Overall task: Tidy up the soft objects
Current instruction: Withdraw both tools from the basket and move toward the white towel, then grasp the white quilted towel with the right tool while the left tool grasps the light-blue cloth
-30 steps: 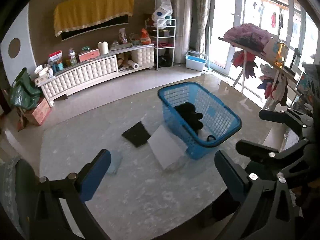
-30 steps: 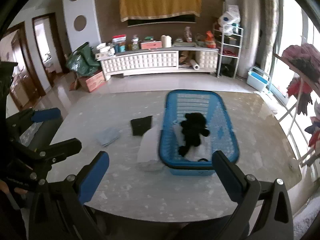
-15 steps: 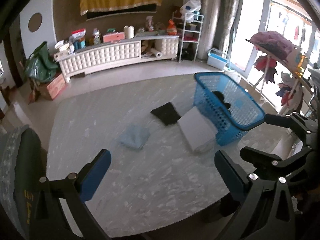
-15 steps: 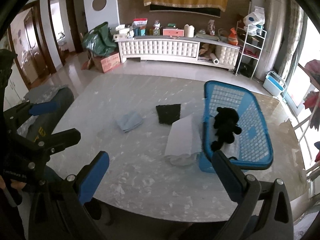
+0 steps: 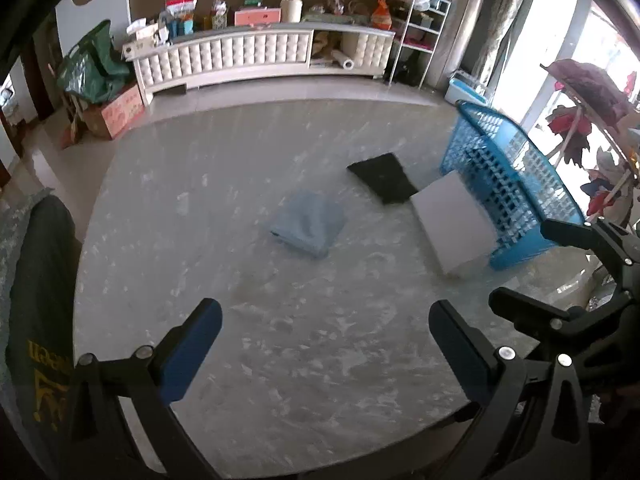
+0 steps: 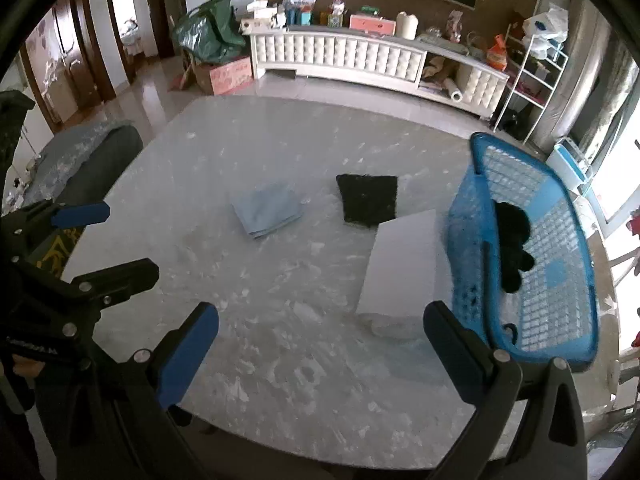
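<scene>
Now basket (image 5: 516, 184) shifted right — tools (image 5: 326, 344) apart

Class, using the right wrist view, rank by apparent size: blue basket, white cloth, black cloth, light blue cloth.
1. Blue basket
2. White cloth
3. Black cloth and light blue cloth look alike in size; no ranking.

Marble table (image 6: 280, 300) with blue cloth (image 6: 267, 209), black cloth (image 6: 368, 199), perhaps-folded white sheet (image 6: 404, 264), basket (image 6: 536, 280).

Blue cloth (image 5: 307, 224) — beside black cloth (image 5: 382, 178)
</scene>
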Demonstrator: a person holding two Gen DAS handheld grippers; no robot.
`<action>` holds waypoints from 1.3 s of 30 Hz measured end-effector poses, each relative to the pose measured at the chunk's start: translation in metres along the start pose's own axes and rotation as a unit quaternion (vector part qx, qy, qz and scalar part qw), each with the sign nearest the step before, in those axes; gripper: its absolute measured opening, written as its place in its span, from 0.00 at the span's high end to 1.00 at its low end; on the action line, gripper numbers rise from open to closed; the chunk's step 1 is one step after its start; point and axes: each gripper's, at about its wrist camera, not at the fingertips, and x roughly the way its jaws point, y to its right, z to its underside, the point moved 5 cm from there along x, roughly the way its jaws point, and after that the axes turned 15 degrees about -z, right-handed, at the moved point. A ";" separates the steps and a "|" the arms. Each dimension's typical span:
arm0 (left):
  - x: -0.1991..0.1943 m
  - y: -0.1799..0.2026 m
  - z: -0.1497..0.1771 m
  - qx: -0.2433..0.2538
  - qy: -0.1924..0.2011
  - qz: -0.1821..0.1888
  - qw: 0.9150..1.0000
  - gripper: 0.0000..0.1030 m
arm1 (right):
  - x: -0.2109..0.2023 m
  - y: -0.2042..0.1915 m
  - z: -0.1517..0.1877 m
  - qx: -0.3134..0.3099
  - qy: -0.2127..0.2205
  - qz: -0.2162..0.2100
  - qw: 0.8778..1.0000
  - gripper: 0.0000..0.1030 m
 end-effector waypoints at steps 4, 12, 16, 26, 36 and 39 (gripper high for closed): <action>0.023 -0.007 -0.003 -0.001 -0.019 0.001 1.000 0.00 | 0.025 0.006 -0.005 0.004 -0.021 -0.007 1.000 0.00; 0.069 -0.003 -0.007 0.003 -0.064 0.004 0.998 0.00 | 0.070 0.025 -0.012 0.024 -0.063 -0.010 0.998 0.00; 0.086 0.002 -0.014 0.012 -0.074 0.002 0.997 0.00 | 0.084 0.035 -0.016 0.037 -0.074 -0.013 0.997 0.00; 0.124 0.018 -0.019 0.025 -0.084 0.008 0.996 0.00 | 0.108 0.071 -0.017 0.082 -0.099 0.000 0.992 0.01; 0.142 0.023 -0.016 0.027 -0.087 0.012 0.996 0.00 | 0.122 0.088 -0.011 0.105 -0.114 0.002 0.988 0.01; 0.147 0.019 -0.015 0.022 -0.089 0.005 0.996 0.00 | 0.131 0.094 -0.010 0.114 -0.119 0.006 0.986 0.01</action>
